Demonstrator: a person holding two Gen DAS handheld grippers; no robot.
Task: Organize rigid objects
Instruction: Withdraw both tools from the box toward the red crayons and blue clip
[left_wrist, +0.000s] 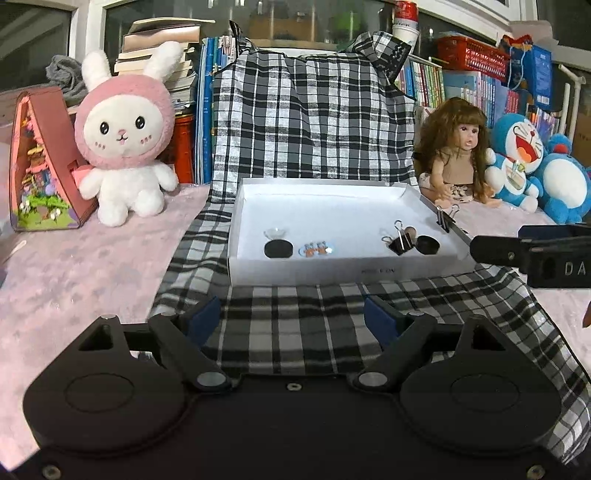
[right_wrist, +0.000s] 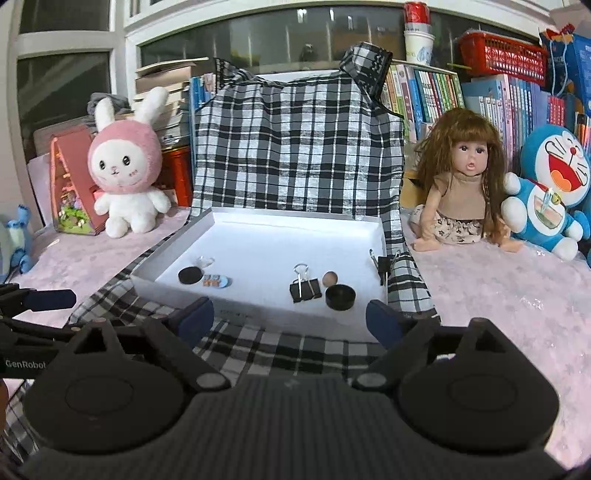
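While both claws hang released before the white box, every small item lies inside it.

Nearest, the left claw (left_wrist: 291, 314) and the right claw (right_wrist: 290, 317) stand spread over the checked cloth (left_wrist: 295, 339), nothing between their blue pads. Just beyond, the white box (right_wrist: 229, 236) rests on that cloth. Along its near wall, left group: black disc (right_wrist: 190, 275), a clear piece behind it, printed badge (right_wrist: 216, 281). Right group: binder clip (right_wrist: 305, 287), its long axis running away from the claw, wooden bead (right_wrist: 330, 277), black cap (right_wrist: 340, 297). A second clip (right_wrist: 384, 266) grips the right wall. Judgement: the right group lies dead ahead of the right claw, which is nearer; the left claw faces the disc. Farther back stand a plush rabbit (right_wrist: 125, 173) and a doll (right_wrist: 458, 184).
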